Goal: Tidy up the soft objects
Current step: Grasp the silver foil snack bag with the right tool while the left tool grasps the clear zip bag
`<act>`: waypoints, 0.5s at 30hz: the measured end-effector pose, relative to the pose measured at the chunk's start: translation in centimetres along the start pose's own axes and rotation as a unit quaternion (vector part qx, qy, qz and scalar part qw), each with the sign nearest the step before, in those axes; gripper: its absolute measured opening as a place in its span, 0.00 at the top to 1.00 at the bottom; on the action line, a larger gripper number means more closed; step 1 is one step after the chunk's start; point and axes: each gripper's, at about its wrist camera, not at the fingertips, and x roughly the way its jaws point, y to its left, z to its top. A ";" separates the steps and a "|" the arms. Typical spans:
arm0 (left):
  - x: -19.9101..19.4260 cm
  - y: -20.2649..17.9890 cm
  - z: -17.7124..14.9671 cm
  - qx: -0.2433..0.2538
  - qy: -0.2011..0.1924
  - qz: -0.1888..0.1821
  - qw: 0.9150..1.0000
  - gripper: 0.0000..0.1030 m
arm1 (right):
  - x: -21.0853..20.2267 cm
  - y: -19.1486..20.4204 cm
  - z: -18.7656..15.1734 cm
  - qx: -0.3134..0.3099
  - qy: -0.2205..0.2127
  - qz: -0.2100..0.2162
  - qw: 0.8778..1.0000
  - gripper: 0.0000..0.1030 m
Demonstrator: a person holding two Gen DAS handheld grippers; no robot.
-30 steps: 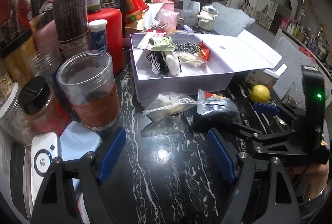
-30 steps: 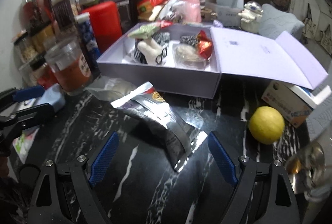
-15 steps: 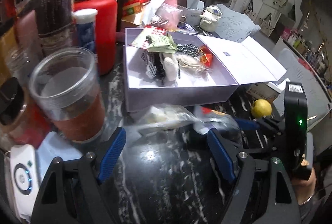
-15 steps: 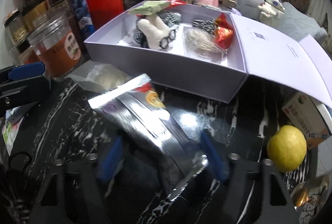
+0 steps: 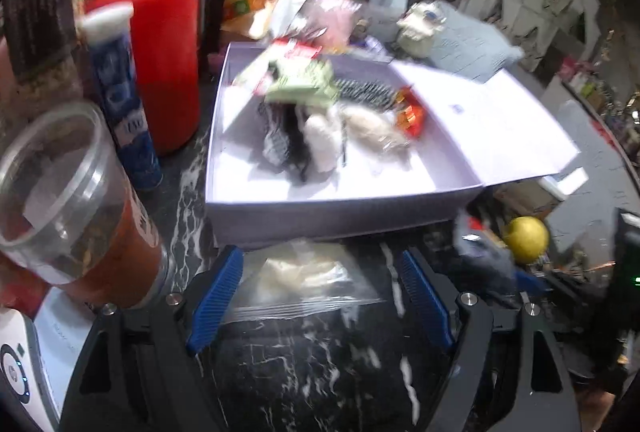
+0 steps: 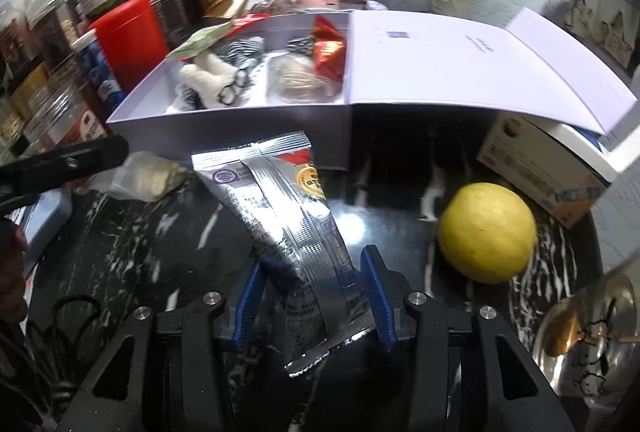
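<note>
Two grippers at two soft packets in front of the open lilac box.

Left wrist view: the left gripper (image 5: 320, 296) stands wide open, its blue pads on either side of a clear zip bag (image 5: 308, 282) of pale filling that lies on the black marble counter (image 5: 320, 364) just in front of the lilac box (image 5: 340, 220); the pads do not press it. A yellow fruit (image 5: 525, 240) sits to the right of the box's front corner.
Right wrist view: the right gripper (image 6: 312, 302) is closing its jaws around a silver foil pouch (image 6: 288, 228), whose lower end sits between the pads and whose top reaches toward the box's front wall (image 6: 240, 130). The pads look to be touching the pouch's edges.
</note>
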 end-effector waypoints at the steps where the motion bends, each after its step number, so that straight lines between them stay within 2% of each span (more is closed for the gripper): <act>1: 0.5 0.1 -0.1 -0.002 0.006 0.001 1.000 0.22 | 0.0 -0.2 0.0 0.002 0.000 -0.003 1.000 0.54; 3: 1.7 0.5 -0.5 -0.008 0.021 0.012 1.000 0.21 | 0.0 -0.3 0.0 0.003 0.000 -0.003 1.000 0.54; 10: 2.8 1.0 -0.7 -0.012 0.031 0.006 0.999 0.19 | 0.5 -0.5 0.4 0.006 0.003 0.006 1.000 0.51; 13: 3.3 1.1 -0.9 -0.008 0.037 0.009 0.999 0.18 | 0.8 -0.5 0.5 0.008 0.009 0.008 1.000 0.47; 15: 3.4 0.9 -0.9 -0.001 0.035 0.016 0.999 0.18 | 1.2 -0.6 0.6 0.010 0.013 0.011 1.000 0.40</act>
